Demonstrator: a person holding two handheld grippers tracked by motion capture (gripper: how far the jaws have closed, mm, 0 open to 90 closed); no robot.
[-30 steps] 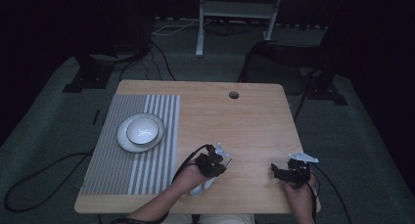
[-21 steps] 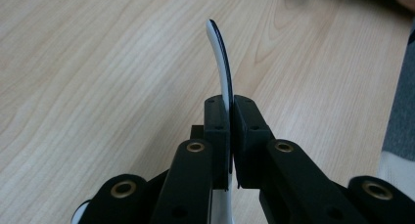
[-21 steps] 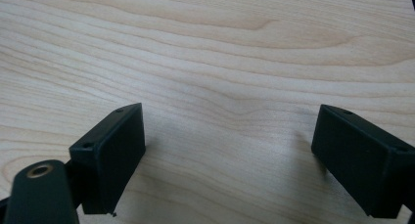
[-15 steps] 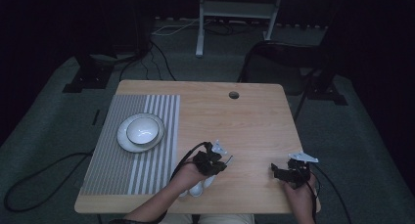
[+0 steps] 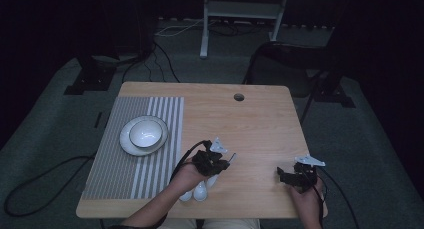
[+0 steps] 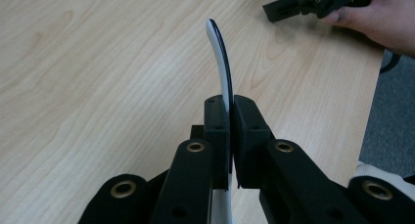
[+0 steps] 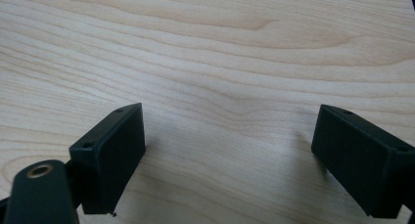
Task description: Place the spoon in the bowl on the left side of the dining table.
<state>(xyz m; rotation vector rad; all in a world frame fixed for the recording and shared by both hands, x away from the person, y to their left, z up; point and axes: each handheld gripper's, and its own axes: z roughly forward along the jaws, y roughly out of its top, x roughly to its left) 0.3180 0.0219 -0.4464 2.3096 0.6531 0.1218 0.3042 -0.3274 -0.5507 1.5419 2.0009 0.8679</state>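
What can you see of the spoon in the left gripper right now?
The spoon looks like glazed white ceramic, with a dark line along one edge of its thin, curved handle. The left gripper is shut on that handle, which sticks out past the jaws, edge-on, above the wooden table. In the high view, its white bowl end shows below the hand, beside a second white spoon; whether they touch each other or the table is unclear.

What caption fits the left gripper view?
Left tongs shut on a white spoon handle above the wooden table.
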